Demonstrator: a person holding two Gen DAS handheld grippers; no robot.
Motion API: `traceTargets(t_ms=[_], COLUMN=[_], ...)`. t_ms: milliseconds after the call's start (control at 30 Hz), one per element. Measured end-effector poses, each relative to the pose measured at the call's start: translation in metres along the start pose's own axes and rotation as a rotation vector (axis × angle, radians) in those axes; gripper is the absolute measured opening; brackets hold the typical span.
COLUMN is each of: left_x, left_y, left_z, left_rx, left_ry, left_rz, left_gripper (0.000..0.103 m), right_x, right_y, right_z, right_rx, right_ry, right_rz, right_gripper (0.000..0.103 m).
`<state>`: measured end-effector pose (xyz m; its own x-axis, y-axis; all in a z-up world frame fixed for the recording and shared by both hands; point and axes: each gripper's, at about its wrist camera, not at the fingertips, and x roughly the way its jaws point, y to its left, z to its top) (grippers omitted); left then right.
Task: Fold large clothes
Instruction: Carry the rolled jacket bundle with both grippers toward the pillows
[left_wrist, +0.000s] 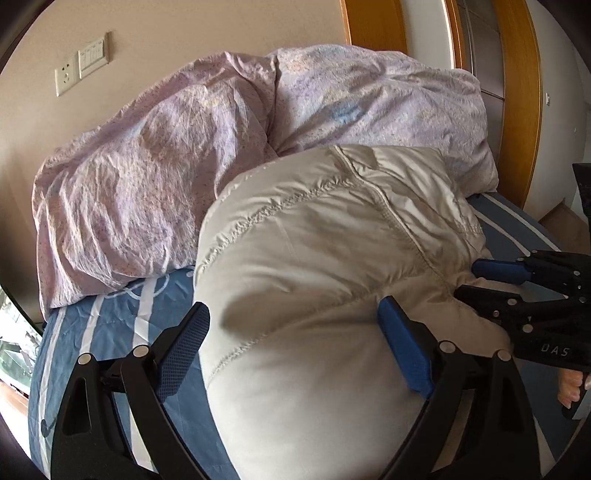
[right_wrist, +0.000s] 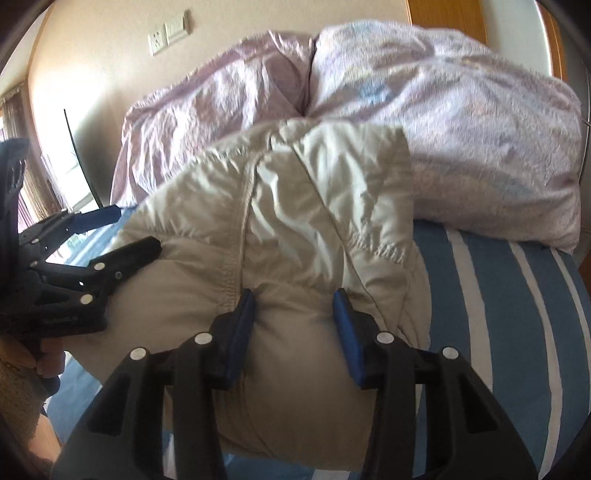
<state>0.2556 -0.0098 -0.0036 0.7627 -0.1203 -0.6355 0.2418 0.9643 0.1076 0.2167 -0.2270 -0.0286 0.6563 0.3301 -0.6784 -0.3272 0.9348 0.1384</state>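
A puffy cream down jacket (left_wrist: 314, 258) lies bunched and folded on the striped bed; it also shows in the right wrist view (right_wrist: 295, 229). My left gripper (left_wrist: 295, 325) is open wide, its blue pads straddling the jacket's near bulge, the right pad pressed into the fabric. My right gripper (right_wrist: 293, 314) stands partly closed with both blue pads pressing a bunch of jacket fabric between them. The right gripper also shows at the right edge of the left wrist view (left_wrist: 476, 280), and the left gripper at the left of the right wrist view (right_wrist: 136, 229).
A crumpled lilac duvet (left_wrist: 184, 166) is piled behind the jacket against the wall. The blue and white striped sheet (right_wrist: 498, 295) covers the bed. Wall sockets (left_wrist: 81, 62) are at upper left. A wooden door frame (left_wrist: 517, 92) stands at right.
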Motion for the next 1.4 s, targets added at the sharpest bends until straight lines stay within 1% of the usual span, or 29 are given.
traceTargets(t_ms=[33, 67, 100, 233, 367, 467, 567, 600, 667, 700, 833, 967, 1133, 1267, 1333, 1400], left_x=[0.005, 0.009, 0.012, 0.019, 0.026, 0.029, 0.027, 0.027, 0.026, 0.026, 0.026, 0.026, 0.026, 0.027, 0.027, 0.028], left_y=[-0.001, -0.004, -0.008, -0.027, -0.034, -0.035, -0.032, -0.03, -0.028, -0.028, -0.029, -0.03, -0.029, -0.03, -0.031, -0.032], left_z=[-0.001, -0.003, -0.005, -0.012, -0.015, -0.014, -0.011, -0.011, -0.011, -0.01, -0.01, -0.011, -0.011, -0.011, -0.011, -0.011], left_rx=[-0.008, -0.005, 0.008, 0.052, 0.052, 0.045, 0.027, 0.024, 0.017, 0.014, 0.013, 0.013, 0.013, 0.014, 0.016, 0.019], left_ry=[0.017, 0.021, 0.019, -0.001, -0.007, -0.004, 0.005, 0.005, 0.008, 0.01, 0.013, 0.014, 0.012, 0.01, 0.006, 0.001], left_rz=[-0.018, -0.016, -0.003, 0.06, 0.089, 0.108, 0.098, 0.094, 0.086, 0.085, 0.088, 0.089, 0.089, 0.091, 0.092, 0.091], left_gripper=[0.094, 0.096, 0.097, 0.099, 0.101, 0.102, 0.102, 0.102, 0.102, 0.102, 0.102, 0.102, 0.102, 0.102, 0.102, 0.102], right_x=[0.008, 0.017, 0.024, 0.039, 0.048, 0.054, 0.047, 0.039, 0.02, 0.015, 0.016, 0.027, 0.047, 0.062, 0.075, 0.094], right_y=[-0.003, -0.005, -0.009, -0.019, -0.021, -0.018, -0.02, -0.024, -0.033, -0.036, -0.034, -0.035, -0.047, -0.051, -0.054, -0.064], right_z=[-0.001, -0.003, 0.0, -0.007, -0.012, -0.006, 0.008, 0.014, 0.029, 0.035, 0.068, 0.089, 0.102, 0.104, 0.101, 0.094], right_rx=[0.009, 0.014, 0.019, 0.034, 0.033, 0.019, 0.063, 0.096, 0.164, 0.183, 0.201, 0.237, 0.304, 0.303, 0.305, 0.332], right_ry=[0.015, 0.025, 0.029, 0.026, 0.016, 0.033, 0.031, 0.001, -0.091, -0.114, -0.15, -0.18, -0.167, -0.14, -0.095, -0.043], right_rz=[0.006, 0.01, 0.011, 0.014, -0.003, -0.025, -0.015, -0.003, 0.027, 0.032, 0.02, 0.025, 0.014, -0.03, -0.081, -0.084], right_gripper=[0.044, 0.044, 0.044, 0.044, 0.044, 0.044, 0.044, 0.045, 0.046, 0.048, 0.049, 0.051, 0.051, 0.051, 0.05, 0.049])
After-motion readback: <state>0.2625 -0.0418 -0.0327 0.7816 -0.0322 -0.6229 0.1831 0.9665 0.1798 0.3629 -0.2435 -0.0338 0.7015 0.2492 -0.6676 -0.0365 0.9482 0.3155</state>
